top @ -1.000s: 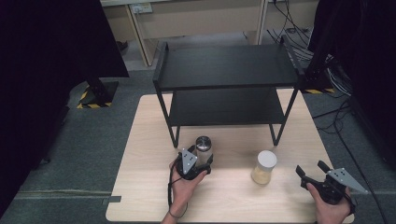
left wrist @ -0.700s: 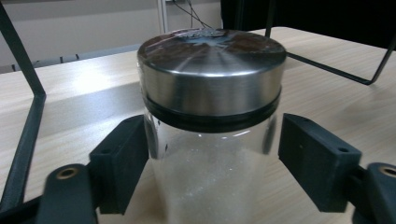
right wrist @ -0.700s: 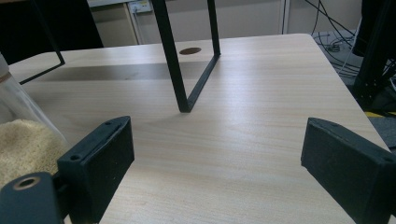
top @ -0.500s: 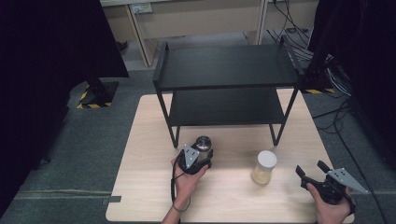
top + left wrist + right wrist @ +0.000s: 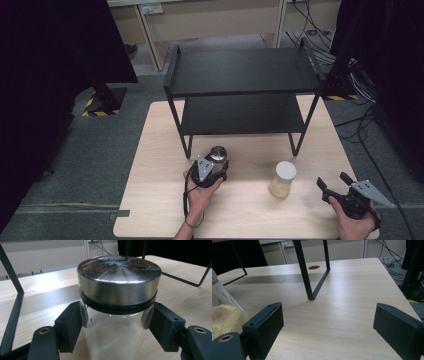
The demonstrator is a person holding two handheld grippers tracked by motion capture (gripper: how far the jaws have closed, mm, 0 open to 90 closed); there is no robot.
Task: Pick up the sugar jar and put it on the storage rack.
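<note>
The left gripper [image 5: 216,169] is clamped on the steel-lidded jar [image 5: 117,302], its jaws having just been closing onto the glass right below the lid — a hold high on the body, likely so the jar can be lifted upright. The jar stands on the table [image 5: 150,200] just in front of the black shelf rack [image 5: 240,75]. The right gripper [image 5: 334,183] rests with its jaws apart and empty, near the white-lidded jar [image 5: 283,178] — probably waiting its turn.
</note>
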